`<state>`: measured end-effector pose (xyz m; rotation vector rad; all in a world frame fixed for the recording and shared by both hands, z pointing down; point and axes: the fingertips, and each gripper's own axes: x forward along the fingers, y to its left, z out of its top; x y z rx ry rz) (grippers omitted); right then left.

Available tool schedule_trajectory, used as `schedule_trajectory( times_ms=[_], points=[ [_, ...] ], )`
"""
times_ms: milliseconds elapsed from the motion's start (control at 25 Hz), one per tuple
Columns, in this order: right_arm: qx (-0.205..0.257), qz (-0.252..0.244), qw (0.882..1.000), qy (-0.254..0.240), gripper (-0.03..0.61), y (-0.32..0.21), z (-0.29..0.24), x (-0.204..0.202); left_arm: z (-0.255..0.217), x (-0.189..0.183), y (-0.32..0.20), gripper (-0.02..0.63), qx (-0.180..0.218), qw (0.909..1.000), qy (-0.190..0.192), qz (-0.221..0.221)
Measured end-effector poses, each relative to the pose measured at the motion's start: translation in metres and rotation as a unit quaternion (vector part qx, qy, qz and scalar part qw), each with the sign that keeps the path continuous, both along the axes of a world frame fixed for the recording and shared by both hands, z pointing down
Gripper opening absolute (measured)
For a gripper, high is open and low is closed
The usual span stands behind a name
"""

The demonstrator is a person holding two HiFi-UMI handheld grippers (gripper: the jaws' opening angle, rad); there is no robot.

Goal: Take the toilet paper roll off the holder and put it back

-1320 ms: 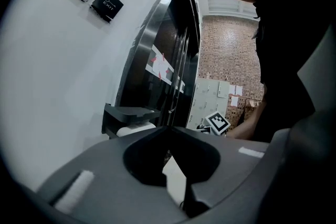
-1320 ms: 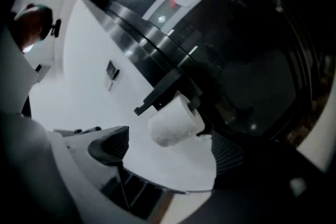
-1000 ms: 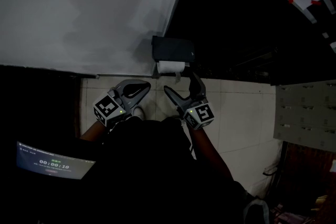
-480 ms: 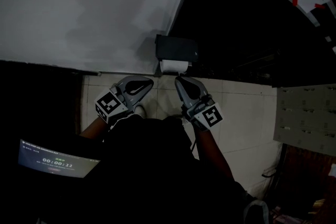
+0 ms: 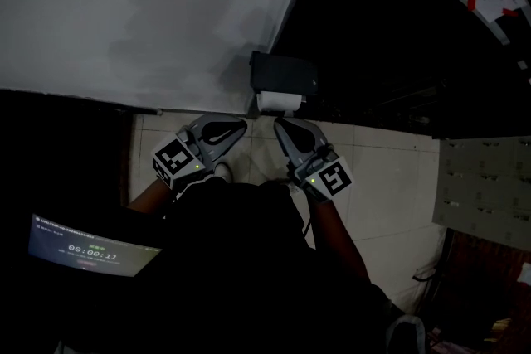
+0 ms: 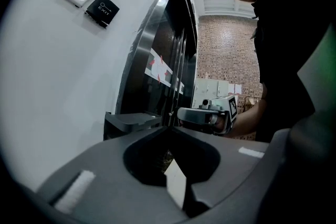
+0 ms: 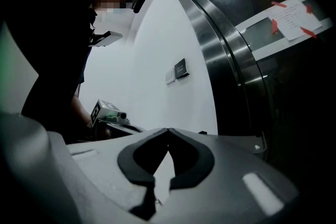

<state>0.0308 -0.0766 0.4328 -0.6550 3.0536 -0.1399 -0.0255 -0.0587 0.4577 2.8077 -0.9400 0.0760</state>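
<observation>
Left gripper [image 5: 241, 123] & right gripper [image 5: 279, 123]: jaws closed, nothing inside, just below toilet paper roll [image 5: 279, 102] at lower edge of holder [image 5: 284, 72]. Risk: shut tips may only push roll, w/o grip it falls.

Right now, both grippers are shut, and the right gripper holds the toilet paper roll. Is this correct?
Not quite. The left gripper and the right gripper are shut, but the right one holds nothing: the right gripper view shows its jaws together, nothing between them. In the head view the toilet paper roll sits on its holder on the wall.
</observation>
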Motion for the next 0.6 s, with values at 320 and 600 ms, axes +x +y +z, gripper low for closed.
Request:
schedule_trajectory(
  times_ms=[320,600],
  points=[
    [0.005,-0.002,1.000,-0.001,0.002,-0.0004,0.0006,-0.0020,0.0002,-0.0002,-0.0021,0.003,0.001,1.0000,-0.001,0.002],
    [-0.005,-0.007,1.000,0.001,0.002,0.0004,0.0072,-0.0048,0.0015,-0.0007,-0.0016,0.003,0.000,1.0000,-0.001,0.002]
  ],
)
